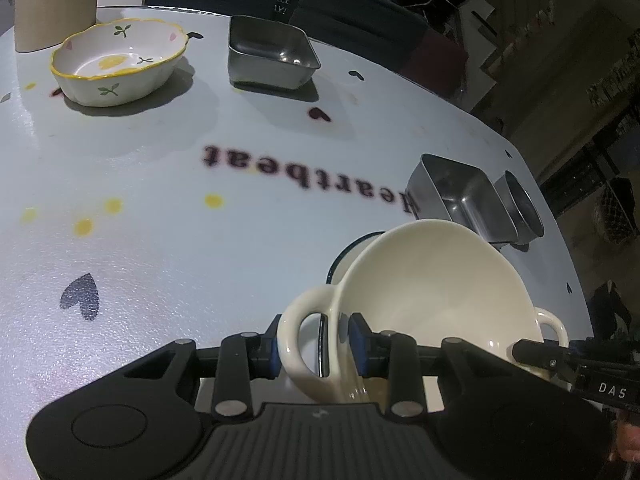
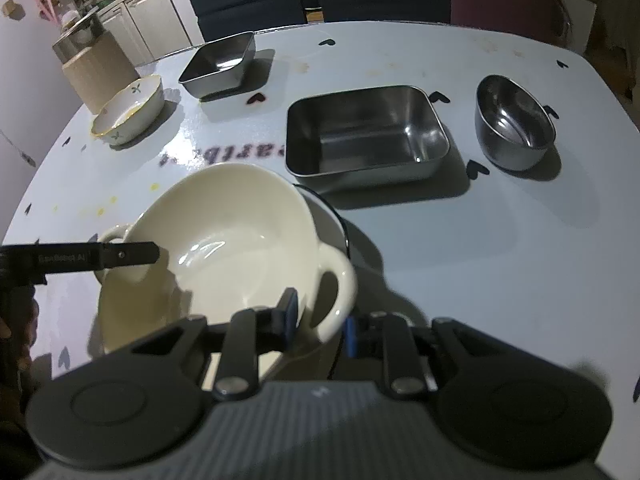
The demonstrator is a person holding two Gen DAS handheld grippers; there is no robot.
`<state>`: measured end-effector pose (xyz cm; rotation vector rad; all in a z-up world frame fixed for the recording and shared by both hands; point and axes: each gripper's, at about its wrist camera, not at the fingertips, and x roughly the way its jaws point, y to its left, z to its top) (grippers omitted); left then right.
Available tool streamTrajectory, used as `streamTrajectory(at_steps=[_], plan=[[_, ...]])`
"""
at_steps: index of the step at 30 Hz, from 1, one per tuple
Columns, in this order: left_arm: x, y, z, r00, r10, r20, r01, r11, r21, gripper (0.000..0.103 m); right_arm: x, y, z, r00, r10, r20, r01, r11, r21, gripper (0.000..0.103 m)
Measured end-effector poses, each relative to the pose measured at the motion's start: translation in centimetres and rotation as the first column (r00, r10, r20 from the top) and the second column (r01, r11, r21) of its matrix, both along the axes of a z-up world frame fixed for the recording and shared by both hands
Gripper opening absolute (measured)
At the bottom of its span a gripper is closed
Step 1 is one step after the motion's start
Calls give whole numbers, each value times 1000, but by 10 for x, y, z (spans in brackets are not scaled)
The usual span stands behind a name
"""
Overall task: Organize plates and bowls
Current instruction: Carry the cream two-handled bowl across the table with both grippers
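Note:
A cream two-handled bowl (image 1: 432,292) is held tilted over a white dish with a dark rim (image 1: 344,256). My left gripper (image 1: 314,350) is shut on the bowl's left handle (image 1: 304,336). In the right wrist view my right gripper (image 2: 320,322) is shut on the bowl's other handle (image 2: 340,292), with the bowl (image 2: 224,248) raised between both grippers. The dark-rimmed dish (image 2: 332,216) shows under and behind the bowl, mostly hidden.
On the table (image 2: 460,240) stand a rectangular steel tray (image 2: 366,134), a round steel bowl (image 2: 514,122), a square steel dish (image 2: 220,64) and a flower-print ceramic bowl (image 2: 128,110). A cardboard tube (image 2: 100,72) stands at the far left. Chairs line the far edge.

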<state>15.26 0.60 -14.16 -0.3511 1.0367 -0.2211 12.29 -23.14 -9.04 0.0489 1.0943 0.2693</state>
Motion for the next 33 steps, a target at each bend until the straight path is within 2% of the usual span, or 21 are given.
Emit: streamTrajectory(at_steps=[8,15,21,29,33], plan=[[-1,-6,3,999,-38,20,37,998,42,36,0,2,-1,1000,26,2,-26,998,-49,32],[-2,-9,6,998,-54,29,53,997,52,35,-2,7,-6,999,50,-12,-51,989,-136,40],[-2,-9,6,998,-54,28,53,997,53,35,-3,6,-7,999,51,-5,-52,987,-150,44],[-2,-11,7,998,-56,16,55,996,70,38,1,2,-8,999,40,-13,-42,992,-122,44],[-5,-10,8,998,-59,8,58,995,80,39,5,-2,-10,1000,25,-16,-27,994,-106,48]])
